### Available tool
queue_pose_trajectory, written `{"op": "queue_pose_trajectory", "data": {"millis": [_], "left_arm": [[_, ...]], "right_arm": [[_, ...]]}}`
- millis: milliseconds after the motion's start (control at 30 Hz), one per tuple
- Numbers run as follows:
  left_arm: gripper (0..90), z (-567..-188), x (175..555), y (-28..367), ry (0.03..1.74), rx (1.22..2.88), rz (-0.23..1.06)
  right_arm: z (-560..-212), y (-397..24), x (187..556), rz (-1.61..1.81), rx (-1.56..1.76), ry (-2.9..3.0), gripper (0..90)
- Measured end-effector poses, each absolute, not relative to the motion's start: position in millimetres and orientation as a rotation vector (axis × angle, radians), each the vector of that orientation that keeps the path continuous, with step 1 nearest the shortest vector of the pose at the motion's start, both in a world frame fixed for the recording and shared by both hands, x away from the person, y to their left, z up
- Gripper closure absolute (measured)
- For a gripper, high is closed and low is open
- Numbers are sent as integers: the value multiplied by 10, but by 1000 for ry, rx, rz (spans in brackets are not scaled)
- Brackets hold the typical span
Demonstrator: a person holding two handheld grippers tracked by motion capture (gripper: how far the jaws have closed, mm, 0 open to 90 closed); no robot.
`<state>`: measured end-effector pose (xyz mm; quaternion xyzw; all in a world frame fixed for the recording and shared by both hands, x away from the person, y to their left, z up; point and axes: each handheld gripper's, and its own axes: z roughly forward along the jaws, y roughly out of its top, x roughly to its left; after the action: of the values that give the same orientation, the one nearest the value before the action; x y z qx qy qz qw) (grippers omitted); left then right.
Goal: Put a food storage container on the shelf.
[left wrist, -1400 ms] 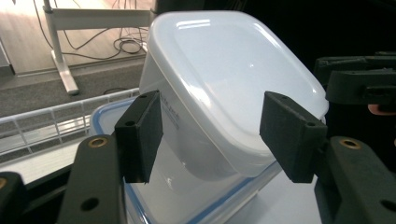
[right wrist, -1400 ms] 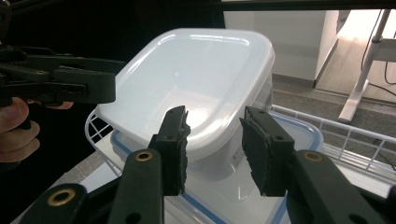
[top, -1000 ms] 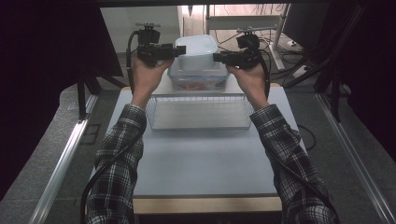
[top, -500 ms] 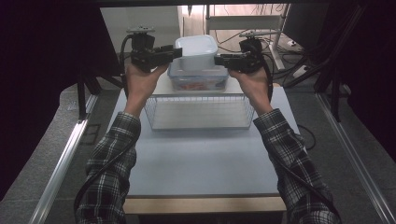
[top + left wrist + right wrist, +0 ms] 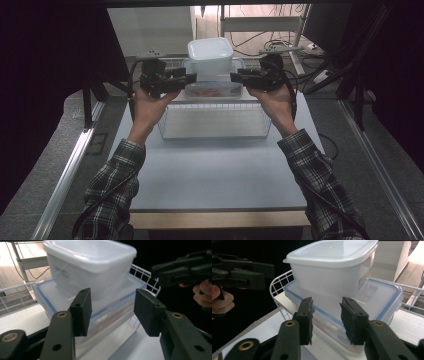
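**A:** What are the grippers doing right now?

**B:** The left gripper has its jaws spread, and they have just been opening wider. A corner of the flat container sits between the pads, but they are not pressing on it. The right gripper is the same: its jaws stand apart, they have just opened a little, and the container's near edge lies in the gap without being pinched.

**A:** So nothing is held?

**B:** As far as I can tell, no. In the high view, both grippers flank the flat container, left and right. The white tub is stacked on its lid. Both containers rest at the far end of the table, just behind the wire basket.

**A:** What differs from a moment ago?

**B:** Both hands have slid forward and sunk a little, so the grippers are now at the level of the flat container. The stack and basket have not shifted.

**A:** Meaning?

**B:** I'd judge the person is lining up a two-sided grab. The grip itself is not yet made.
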<state>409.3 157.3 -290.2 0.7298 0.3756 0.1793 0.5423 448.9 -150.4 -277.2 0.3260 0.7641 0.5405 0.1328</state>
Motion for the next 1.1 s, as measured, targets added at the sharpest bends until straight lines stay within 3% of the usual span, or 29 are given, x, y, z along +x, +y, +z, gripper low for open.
{"op": "queue_pose_trajectory", "data": {"millis": [400,633,1100], "left_arm": [[285,-3171,3878,1442,836,1834,424],[210,-3346,3820,1419,831,1858,360],[115,-3661,3697,1374,844,1906,307]], "right_arm": [[-2963,-1562,4270,1571,897,2253,463],[-3074,-1576,4174,1551,881,2283,391],[-3257,-1603,4045,1500,860,2324,291]]}}
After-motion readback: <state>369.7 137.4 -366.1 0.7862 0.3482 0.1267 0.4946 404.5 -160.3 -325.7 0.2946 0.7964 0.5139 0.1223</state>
